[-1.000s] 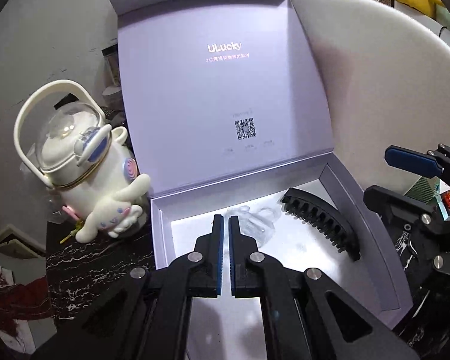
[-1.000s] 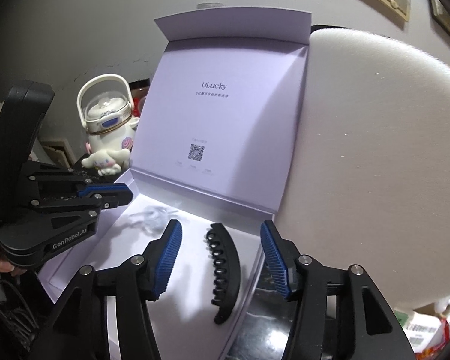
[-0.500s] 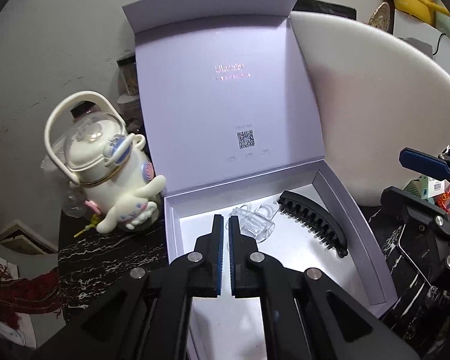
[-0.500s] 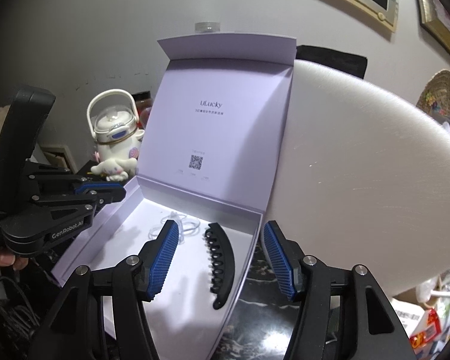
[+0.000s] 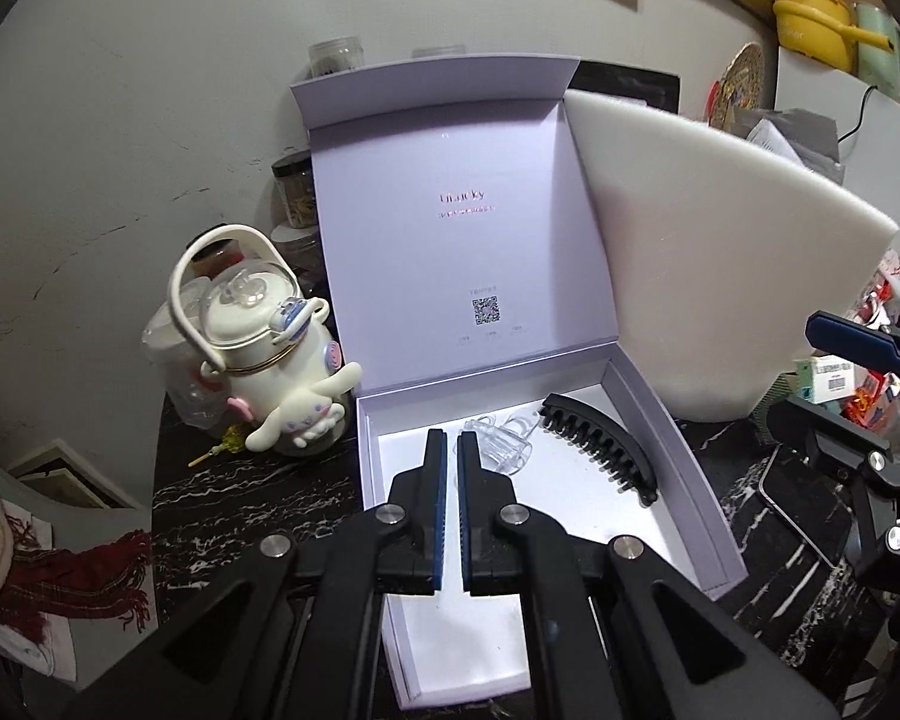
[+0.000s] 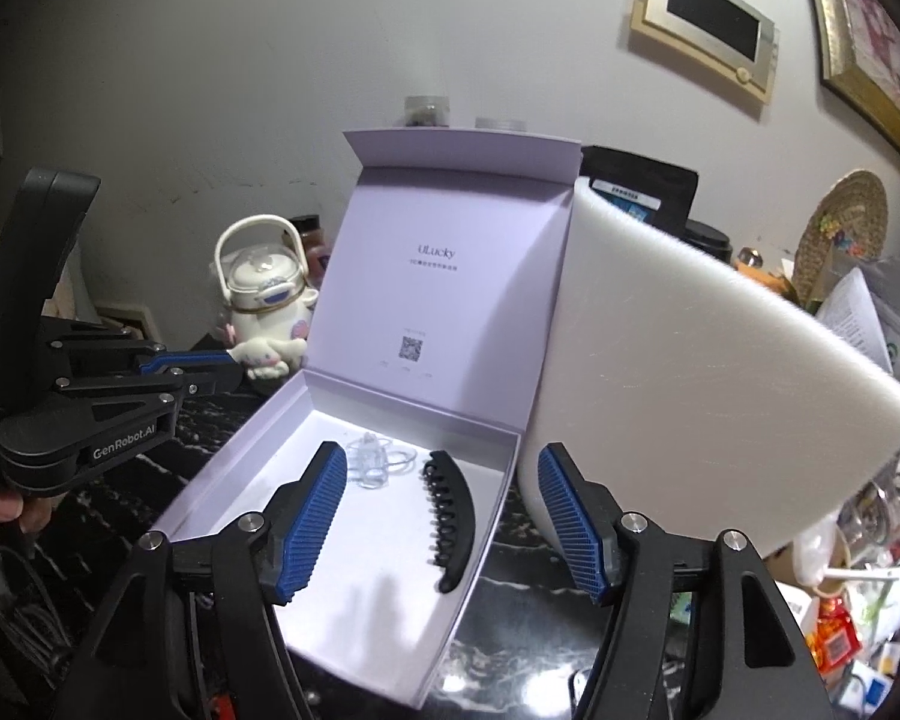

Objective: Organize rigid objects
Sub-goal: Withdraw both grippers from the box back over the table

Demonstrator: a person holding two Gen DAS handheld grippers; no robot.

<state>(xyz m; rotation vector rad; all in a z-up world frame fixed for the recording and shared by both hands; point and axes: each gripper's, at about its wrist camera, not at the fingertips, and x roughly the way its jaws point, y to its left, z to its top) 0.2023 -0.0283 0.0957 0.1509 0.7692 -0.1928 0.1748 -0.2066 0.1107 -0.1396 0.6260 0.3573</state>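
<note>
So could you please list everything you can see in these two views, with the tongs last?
box: one, lilac, open on the dark marble table, lid upright.
black clip: one, in the box, right side.
clear clip: one, transparent, in the box, left of the black clip.
foam sheet: one, white, leaning right of the box lid.
kettle: one, white cartoon-dog shape, left of the box.
jars: several, behind the box and the kettle.
frame: one, gold-edged, on the wall.
left tongs: black with blue pads, shut, empty, above the box.
right tongs: same, jaws opening, nothing between them.
</note>
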